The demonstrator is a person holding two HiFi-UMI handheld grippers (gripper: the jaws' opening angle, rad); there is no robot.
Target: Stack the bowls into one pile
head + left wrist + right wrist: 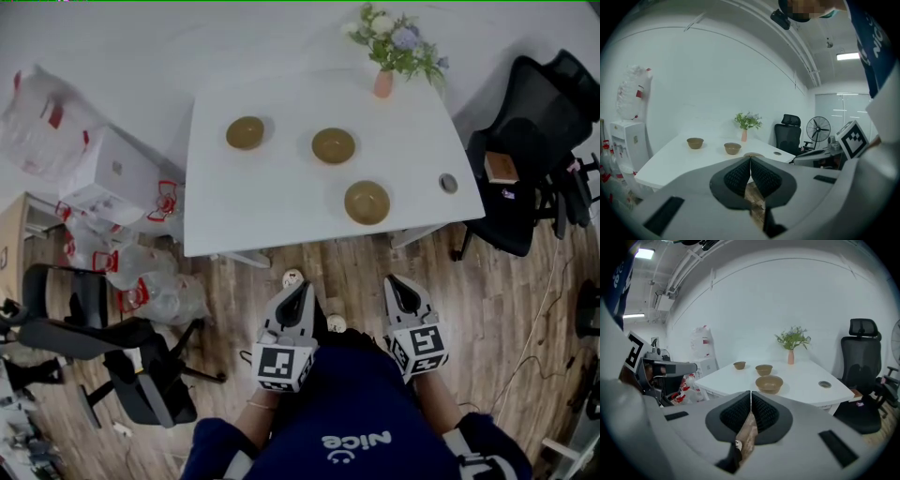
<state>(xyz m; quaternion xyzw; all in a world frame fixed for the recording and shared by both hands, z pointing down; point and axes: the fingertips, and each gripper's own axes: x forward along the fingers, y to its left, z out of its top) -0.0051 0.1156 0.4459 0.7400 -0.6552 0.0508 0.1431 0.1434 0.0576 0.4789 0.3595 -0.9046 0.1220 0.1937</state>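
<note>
Upside-down "nice" showed on the navy shirt [347,398], cut off at the bottom edge, above it the left gripper [301,287] and right gripper [397,281], jaws together and empty, while the left bowl [245,132], middle bowl [334,145] and right bowl [367,202] stood apart on the white table [272,211], upper centre.

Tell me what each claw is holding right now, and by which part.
Nothing is held. The left claw and the right claw are both shut and empty, short of the table, where the three bowls sit apart.
</note>
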